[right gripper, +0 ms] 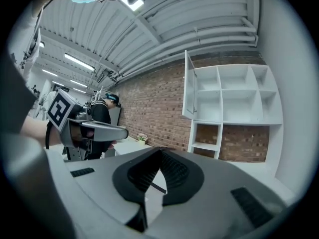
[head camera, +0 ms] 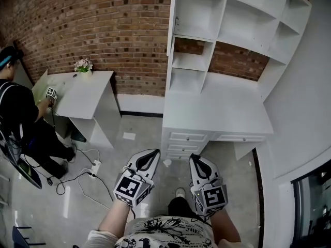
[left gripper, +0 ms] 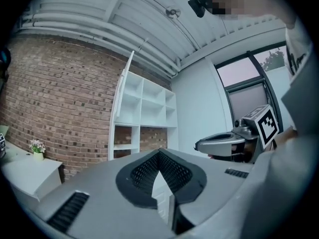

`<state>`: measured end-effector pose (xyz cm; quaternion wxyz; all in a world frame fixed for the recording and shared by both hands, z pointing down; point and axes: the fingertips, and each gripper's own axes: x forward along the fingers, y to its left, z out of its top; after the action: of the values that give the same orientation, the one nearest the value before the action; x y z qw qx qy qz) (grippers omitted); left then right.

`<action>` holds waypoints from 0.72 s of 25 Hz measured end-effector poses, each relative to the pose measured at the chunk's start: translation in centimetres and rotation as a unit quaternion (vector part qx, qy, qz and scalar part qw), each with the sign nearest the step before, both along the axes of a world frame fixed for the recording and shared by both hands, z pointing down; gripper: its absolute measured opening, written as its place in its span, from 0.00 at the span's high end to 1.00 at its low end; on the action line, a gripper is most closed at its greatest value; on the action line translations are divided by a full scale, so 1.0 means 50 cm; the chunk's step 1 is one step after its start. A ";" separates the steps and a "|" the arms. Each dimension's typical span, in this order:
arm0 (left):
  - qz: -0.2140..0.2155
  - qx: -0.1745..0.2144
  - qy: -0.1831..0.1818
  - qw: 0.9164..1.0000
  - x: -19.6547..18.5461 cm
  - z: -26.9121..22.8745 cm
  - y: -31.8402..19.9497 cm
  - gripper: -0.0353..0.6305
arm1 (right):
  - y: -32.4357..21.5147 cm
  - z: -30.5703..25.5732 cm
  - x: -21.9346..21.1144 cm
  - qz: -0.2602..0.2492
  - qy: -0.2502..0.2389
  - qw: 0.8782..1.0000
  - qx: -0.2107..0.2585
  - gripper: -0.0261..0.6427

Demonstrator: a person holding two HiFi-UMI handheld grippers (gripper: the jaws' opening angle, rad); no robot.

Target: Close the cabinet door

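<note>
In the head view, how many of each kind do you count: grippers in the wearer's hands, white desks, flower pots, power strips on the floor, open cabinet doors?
grippers: 2 (left gripper, right gripper)
white desks: 2 (small desk, desk under the shelves)
flower pot: 1
power strip: 1
open cabinet door: 1
Total: 7
</note>
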<state>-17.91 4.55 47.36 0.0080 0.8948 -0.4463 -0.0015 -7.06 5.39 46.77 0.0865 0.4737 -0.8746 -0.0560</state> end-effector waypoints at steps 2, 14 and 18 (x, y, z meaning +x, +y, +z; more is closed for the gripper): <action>-0.010 -0.003 -0.009 1.000 0.011 0.005 -0.057 0.93 | -0.062 0.001 0.009 -0.008 0.002 1.000 0.007 0.95; -0.091 0.047 -0.013 0.995 0.110 -0.068 -0.451 0.93 | -0.478 -0.068 0.102 -0.091 -0.020 0.995 0.035 0.95; -0.116 0.053 -0.018 0.992 0.124 -0.089 -0.557 0.93 | -0.593 -0.090 0.130 -0.111 -0.020 0.993 0.036 0.95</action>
<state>-11.73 -23.32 42.89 -0.0474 0.8362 -0.5463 -0.0100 -0.57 -24.28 42.28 0.0454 0.3774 -0.9208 -0.0877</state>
